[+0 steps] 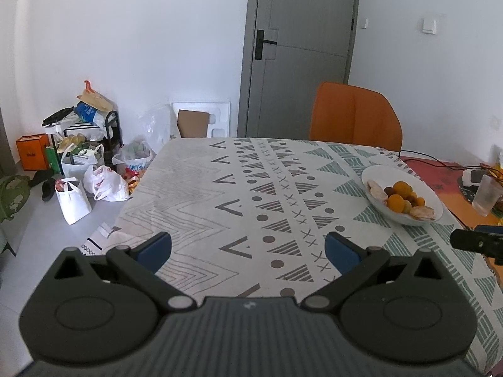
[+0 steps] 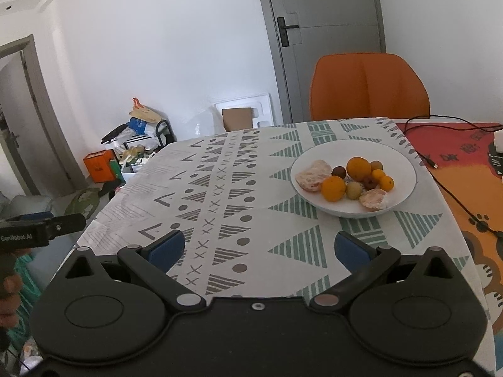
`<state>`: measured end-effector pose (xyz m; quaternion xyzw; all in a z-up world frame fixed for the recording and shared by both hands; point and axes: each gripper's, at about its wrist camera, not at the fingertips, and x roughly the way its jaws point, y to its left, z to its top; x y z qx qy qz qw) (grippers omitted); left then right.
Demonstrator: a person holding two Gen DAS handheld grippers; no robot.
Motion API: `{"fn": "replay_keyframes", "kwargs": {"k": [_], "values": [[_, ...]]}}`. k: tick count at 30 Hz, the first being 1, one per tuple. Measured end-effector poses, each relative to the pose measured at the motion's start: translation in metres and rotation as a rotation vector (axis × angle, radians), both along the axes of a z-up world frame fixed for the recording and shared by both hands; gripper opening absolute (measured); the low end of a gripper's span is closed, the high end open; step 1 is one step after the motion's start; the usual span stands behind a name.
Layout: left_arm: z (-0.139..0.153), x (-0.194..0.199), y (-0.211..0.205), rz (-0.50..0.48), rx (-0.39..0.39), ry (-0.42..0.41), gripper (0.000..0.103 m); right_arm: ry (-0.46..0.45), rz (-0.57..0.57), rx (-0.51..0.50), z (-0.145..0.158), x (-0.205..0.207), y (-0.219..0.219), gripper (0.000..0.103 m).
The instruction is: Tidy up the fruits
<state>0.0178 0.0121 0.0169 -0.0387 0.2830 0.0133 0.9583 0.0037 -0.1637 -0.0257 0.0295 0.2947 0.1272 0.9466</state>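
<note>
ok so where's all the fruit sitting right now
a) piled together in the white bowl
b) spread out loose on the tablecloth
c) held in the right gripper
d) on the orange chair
a: the oranges, small round fruits and peeled segments all lie in the white bowl on the table, while the left gripper and right gripper are open with nothing in them.

A room in a lived-in home, likely a dining area. A table with a patterned cloth holds a white bowl of fruit. An orange chair stands at its far side, before a grey door in plain white walls. On the floor by the wall, shopping bags, boxes and a cluttered rack are piled together. A light switch sits on the wall beside the door.
</note>
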Motion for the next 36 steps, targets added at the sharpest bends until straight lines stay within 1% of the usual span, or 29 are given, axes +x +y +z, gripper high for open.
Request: {"fn": "replay_keyframes", "kwargs": {"k": [23, 36], "values": [[0.0032, -0.0036, -0.0064, -0.023, 0.025, 0.000, 0.103, 0.001, 0.004, 0.012, -0.0001, -0.0017, 0.0035, 0.103], [0.0062, -0.0047, -0.0066, -0.025, 0.018, -0.001, 0.103, -0.009, 0.010, 0.008, -0.0003, -0.0037, 0.0056, 0.103]]}}
